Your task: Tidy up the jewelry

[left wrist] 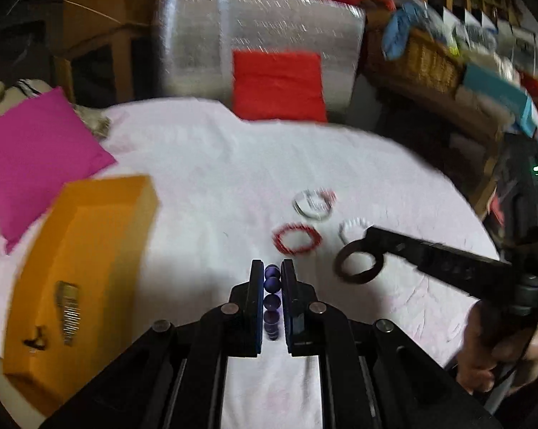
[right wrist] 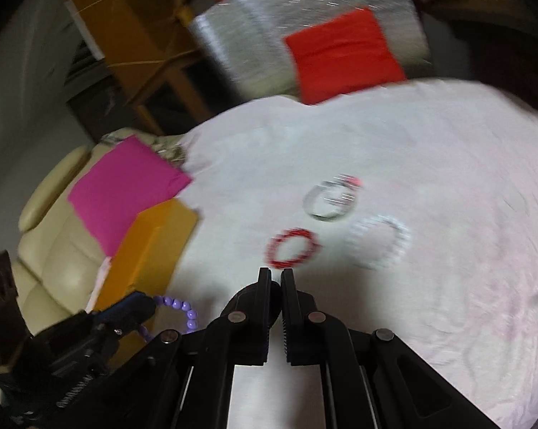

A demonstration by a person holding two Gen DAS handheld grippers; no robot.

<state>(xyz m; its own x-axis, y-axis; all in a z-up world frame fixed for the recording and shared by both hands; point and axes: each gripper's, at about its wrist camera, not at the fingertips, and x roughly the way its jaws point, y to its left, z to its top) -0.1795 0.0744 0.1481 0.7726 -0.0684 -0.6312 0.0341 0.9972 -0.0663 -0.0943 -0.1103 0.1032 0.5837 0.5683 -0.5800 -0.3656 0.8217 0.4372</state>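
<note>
My left gripper (left wrist: 272,268) is shut on a purple bead bracelet (left wrist: 272,284), whose beads run back between the fingers. It hovers over the pale pink cloth (left wrist: 204,178). In the right wrist view the left gripper (right wrist: 151,307) sits low on the left with the purple beads (right wrist: 188,316) hanging from it. My right gripper (left wrist: 370,237) comes in from the right, shut on a dark brown bangle (left wrist: 340,268). In its own view its tips (right wrist: 276,279) are pressed together. On the cloth lie a red bracelet (left wrist: 297,238), a silvery bangle (left wrist: 313,203) and a white bracelet (left wrist: 351,228).
An open orange box (left wrist: 90,236) at the left holds a comb-like clip (left wrist: 68,311) and a small dark piece (left wrist: 36,341). A pink cushion (left wrist: 36,150) lies behind it, with a red cushion (left wrist: 279,85) at the far edge. A hand (left wrist: 501,350) grips the right tool.
</note>
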